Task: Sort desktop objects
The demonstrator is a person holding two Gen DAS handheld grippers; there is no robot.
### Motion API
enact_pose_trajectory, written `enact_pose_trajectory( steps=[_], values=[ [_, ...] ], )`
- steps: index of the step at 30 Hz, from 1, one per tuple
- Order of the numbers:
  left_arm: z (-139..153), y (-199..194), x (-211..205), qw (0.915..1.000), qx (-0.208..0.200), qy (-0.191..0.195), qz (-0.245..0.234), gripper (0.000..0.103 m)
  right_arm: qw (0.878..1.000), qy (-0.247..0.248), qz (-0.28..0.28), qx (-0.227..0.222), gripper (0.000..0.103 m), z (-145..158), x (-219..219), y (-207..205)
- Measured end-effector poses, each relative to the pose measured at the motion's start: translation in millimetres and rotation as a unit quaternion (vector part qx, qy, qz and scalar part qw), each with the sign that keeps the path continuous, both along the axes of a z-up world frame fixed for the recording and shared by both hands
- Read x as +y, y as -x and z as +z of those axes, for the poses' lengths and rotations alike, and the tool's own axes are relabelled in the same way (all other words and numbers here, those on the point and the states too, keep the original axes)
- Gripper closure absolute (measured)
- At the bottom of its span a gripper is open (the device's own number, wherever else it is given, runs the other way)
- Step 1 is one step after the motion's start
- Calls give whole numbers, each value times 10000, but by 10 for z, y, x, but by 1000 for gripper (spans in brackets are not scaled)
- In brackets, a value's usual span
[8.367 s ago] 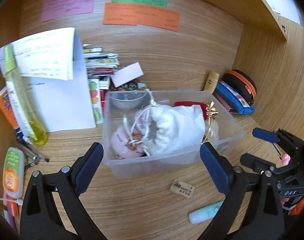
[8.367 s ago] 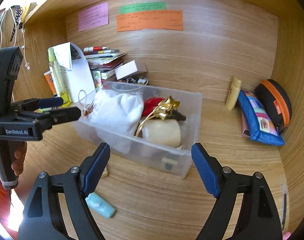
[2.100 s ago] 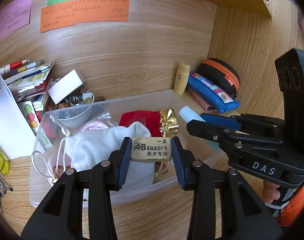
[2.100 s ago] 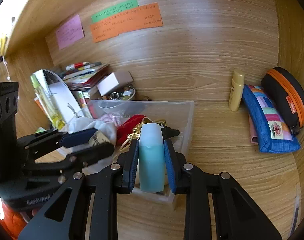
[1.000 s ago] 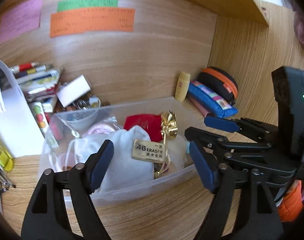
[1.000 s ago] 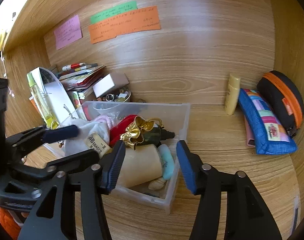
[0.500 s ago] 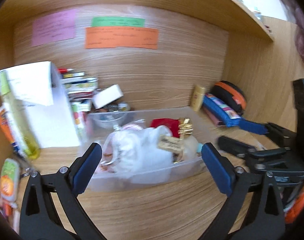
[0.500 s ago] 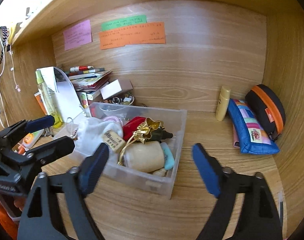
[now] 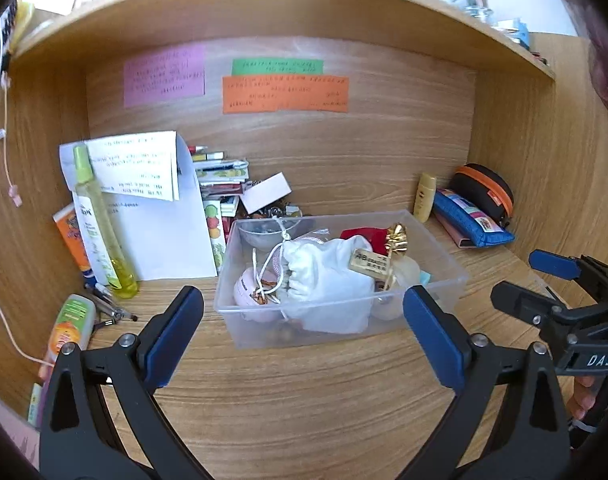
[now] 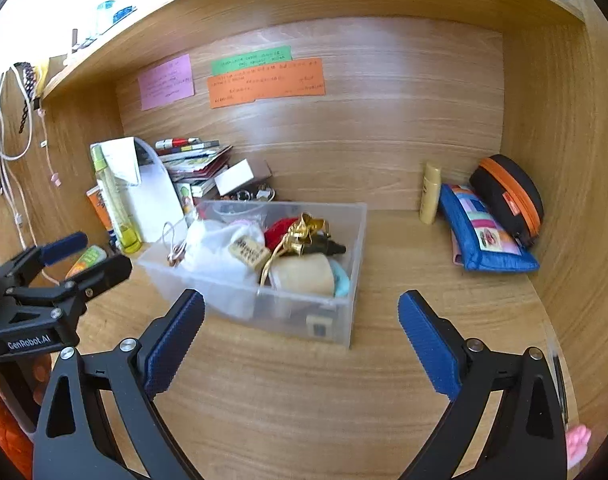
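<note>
Nearest: left gripper (image 9: 302,332) and right gripper (image 10: 300,336), blue-padded, jaws just spread wide, nothing between them, both hovering over the bare front of the wooden desk (image 10: 304,412).

Mid-desk: clear plastic bin (image 9: 264,322) holding a white drawstring pouch (image 9: 328,280), a tan 4B eraser (image 9: 370,261) on top, and a pale teal tube (image 10: 341,282) at its right wall.

Judgement: drop-off done; next, choose a loose item.

Far: yellow bottle (image 10: 429,194) and blue patchwork pouch (image 10: 484,240) along the back edge, right; approach needs open jaws.
</note>
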State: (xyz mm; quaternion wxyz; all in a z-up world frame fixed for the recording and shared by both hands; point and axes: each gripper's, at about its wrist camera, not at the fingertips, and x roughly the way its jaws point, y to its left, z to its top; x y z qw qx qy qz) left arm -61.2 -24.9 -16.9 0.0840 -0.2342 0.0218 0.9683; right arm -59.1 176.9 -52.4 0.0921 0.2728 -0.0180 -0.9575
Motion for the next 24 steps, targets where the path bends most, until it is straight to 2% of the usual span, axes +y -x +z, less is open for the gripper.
enact_pose_trajectory(
  steps=[8,13,24],
  values=[
    [36,-217,129,9998,153,122,-31,0,9999,59,-34,159,3,68,97,-201],
    [6,-219,150,9999,34,96,-108,0,9997,126,-39,197,1,86,130,-239],
    [13,-246,109,9998,123,-58,-161,0,9997,-72,98,195,1,84,35,-204]
  ],
)
